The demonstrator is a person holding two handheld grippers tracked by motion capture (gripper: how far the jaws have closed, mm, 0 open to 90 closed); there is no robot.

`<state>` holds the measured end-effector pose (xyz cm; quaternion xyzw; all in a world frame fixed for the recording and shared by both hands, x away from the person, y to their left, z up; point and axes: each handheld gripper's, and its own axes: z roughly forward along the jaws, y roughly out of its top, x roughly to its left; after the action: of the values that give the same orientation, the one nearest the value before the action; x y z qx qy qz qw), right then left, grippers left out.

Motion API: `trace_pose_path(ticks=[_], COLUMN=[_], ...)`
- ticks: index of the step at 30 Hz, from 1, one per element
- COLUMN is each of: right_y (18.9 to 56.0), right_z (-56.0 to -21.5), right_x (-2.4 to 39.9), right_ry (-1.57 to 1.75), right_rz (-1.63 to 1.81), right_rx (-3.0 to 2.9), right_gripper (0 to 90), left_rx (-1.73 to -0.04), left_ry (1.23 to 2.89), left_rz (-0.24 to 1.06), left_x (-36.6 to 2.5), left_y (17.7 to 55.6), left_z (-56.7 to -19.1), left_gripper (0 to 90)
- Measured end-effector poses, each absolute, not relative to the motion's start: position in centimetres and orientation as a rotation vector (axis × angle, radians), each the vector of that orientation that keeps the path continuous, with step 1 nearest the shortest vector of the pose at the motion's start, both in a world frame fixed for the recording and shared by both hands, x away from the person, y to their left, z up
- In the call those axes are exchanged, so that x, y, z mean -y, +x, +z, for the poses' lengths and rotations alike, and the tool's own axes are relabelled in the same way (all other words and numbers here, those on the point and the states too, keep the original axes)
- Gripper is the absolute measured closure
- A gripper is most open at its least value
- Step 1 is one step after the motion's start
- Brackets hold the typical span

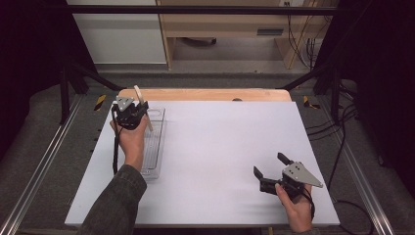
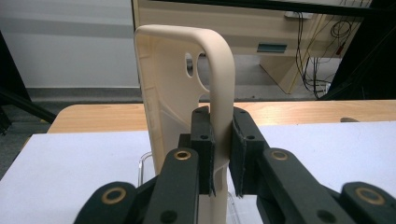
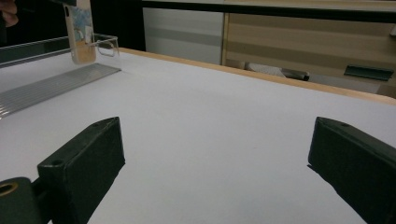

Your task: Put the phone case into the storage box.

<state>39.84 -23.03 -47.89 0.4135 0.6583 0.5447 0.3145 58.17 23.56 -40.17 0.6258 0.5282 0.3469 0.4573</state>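
The left gripper (image 2: 220, 154) has its black fingers (image 2: 203, 149) clamped on one side rim of a cream-coloured, soft plastic phone case (image 2: 180, 93), held upright with the camera cut-out uppermost; gripping the thin rim rather than the broad back probably keeps the case rigid enough to be steered edge-first. In the high view the same left gripper (image 1: 129, 113) carries the case (image 1: 142, 104) over the far end of a clear, ribbed acrylic tray (image 1: 155, 147), which lies lengthwise along the left edge of the tabletop (image 1: 220, 147); the case appears to hang just above or at the tray's far wall, though contact cannot be told. The right gripper (image 1: 270, 172) rests near the near right corner of the tabletop, its fingers (image 3: 84, 163) wide apart on nothing, well clear of the work and seemingly in reserve. Seen from the right gripper view, the case's printed back (image 3: 80, 32) faces across the white sheet. Between the two grippers nothing stands in the way; the tray's raised walls are the nearest obstruction to lowering the case. Beyond the far edge, wooden furniture (image 1: 230, 24) and cables (image 1: 303, 44) stay remote.
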Motion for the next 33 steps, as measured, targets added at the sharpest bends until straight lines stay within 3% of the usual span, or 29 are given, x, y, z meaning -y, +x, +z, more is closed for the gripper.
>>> trace_pose_path(ticks=[33], right_y=[39.87], right_z=[-48.03], right_x=[22.79], right_ry=[1.094], right_rz=[1.432], right_rx=[-1.756], right_gripper=[3.5], left_rx=[-1.316], left_ry=[1.544], left_rz=[0.861], left_x=[-22.96], left_y=[59.04], left_z=[-41.1], left_gripper=[80.0])
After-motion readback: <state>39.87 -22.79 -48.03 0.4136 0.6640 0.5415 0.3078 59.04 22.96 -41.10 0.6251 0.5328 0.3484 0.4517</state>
